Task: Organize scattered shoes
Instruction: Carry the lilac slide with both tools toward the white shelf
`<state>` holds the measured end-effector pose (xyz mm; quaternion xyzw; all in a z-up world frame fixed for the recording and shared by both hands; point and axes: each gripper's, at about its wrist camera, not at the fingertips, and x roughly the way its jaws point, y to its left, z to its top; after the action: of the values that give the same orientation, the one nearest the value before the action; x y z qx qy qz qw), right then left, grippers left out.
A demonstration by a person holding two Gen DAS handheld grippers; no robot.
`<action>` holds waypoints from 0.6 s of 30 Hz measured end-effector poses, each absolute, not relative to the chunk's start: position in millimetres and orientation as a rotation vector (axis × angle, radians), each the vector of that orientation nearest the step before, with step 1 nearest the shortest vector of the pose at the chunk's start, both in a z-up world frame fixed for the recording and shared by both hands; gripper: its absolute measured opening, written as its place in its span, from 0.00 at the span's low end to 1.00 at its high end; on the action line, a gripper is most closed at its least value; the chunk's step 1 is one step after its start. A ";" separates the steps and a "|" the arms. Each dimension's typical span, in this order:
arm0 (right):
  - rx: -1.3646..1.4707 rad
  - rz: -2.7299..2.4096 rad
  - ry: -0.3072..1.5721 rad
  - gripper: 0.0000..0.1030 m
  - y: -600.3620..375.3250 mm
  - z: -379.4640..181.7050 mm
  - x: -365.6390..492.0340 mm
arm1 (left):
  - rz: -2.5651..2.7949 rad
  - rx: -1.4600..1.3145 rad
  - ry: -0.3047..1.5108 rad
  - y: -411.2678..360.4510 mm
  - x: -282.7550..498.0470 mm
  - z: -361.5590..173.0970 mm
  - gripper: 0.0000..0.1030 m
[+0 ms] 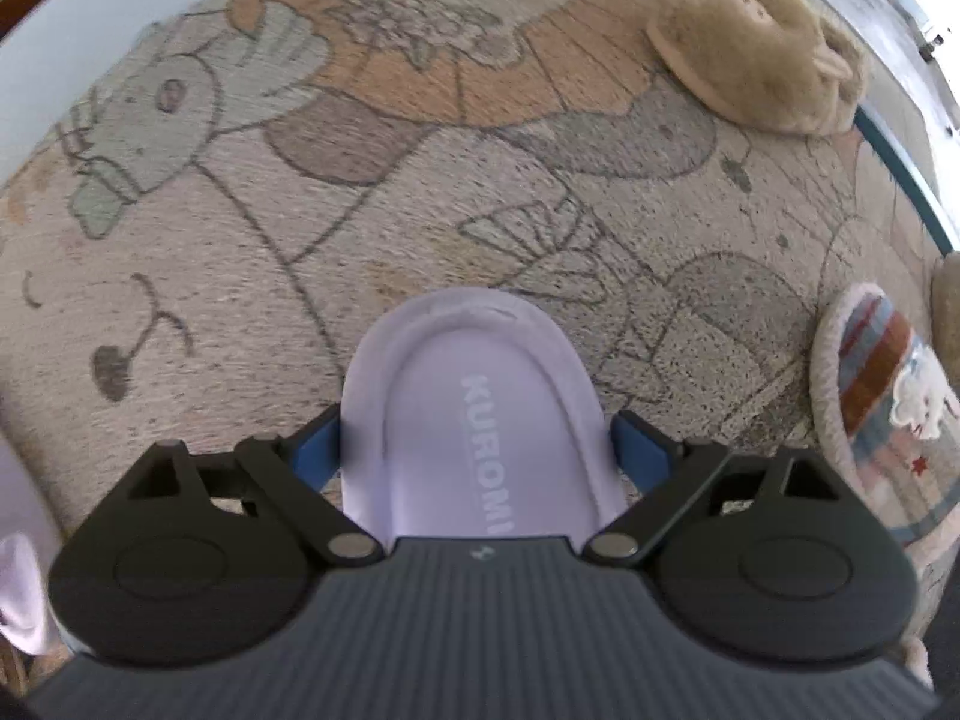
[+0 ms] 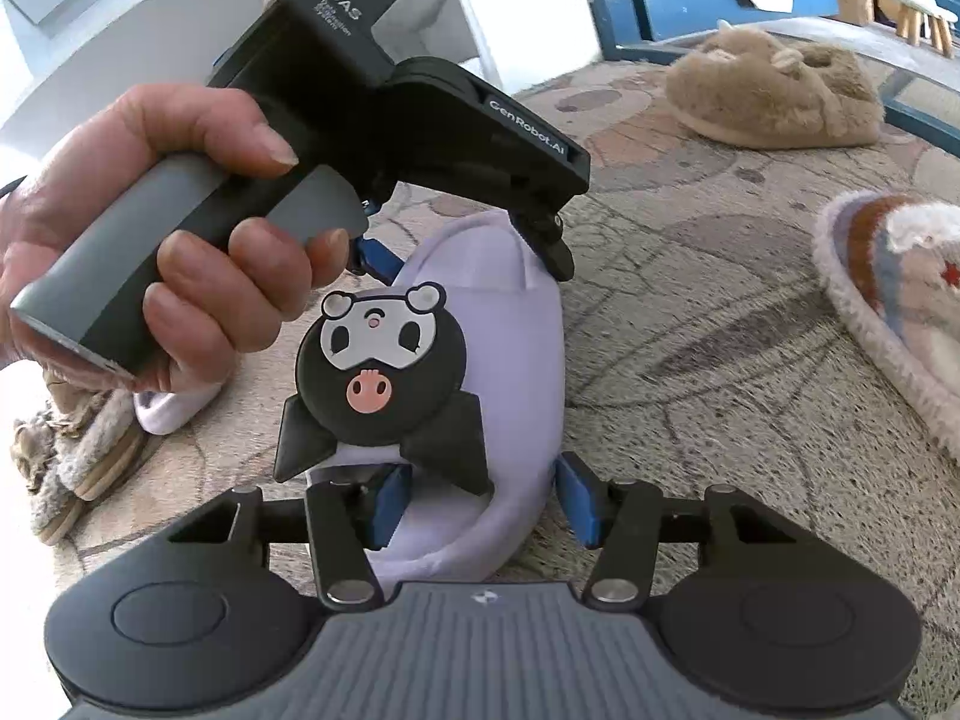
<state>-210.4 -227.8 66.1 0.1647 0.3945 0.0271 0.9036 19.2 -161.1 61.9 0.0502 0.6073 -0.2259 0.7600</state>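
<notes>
Patterned carpet [image 1: 252, 276] carries the lilac slipper [image 2: 480, 372], its long axis running 12 to 6. Left tongs [image 1: 474, 444] straddle the heel end, blue pads spread beside its edges; right tongs [image 2: 483, 504] bracket the toe end, apart, contact unclear. Both hands equally near.

A patterned rug [image 1: 372, 228] with cartoon figures covers the floor. Beyond the rug's far edge runs a blue frame [image 2: 606, 0], with a small wooden stool [image 2: 921, 18] behind it.
</notes>
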 end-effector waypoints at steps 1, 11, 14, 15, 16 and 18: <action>0.343 0.070 0.811 0.53 -226.6 68.9 -208.5 | -0.485 0.104 1.321 -158.6 20.1 63.4 0.90; 0.275 0.214 0.819 0.52 -203.2 76.5 -174.1 | -0.380 0.057 1.282 -116.1 42.0 75.9 0.90; 0.245 0.266 0.828 0.51 -195.9 76.5 -158.9 | -0.332 0.031 1.264 -96.3 53.4 79.1 0.90; 0.230 0.290 0.833 0.51 -192.4 76.5 -151.3 | -0.316 0.023 1.259 -90.3 57.1 79.9 0.90; 0.217 0.311 0.838 0.51 -188.9 76.4 -144.3 | -0.294 0.017 1.249 -82.7 61.2 80.7 0.90; 0.191 0.355 0.849 0.51 -182.1 76.2 -130.1 | -0.265 0.013 1.233 -72.3 67.2 80.6 0.90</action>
<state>-130.1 -182.1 76.2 0.0918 0.4091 0.1712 0.8916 67.2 -72.3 80.6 0.0059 0.5763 -0.1238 0.8078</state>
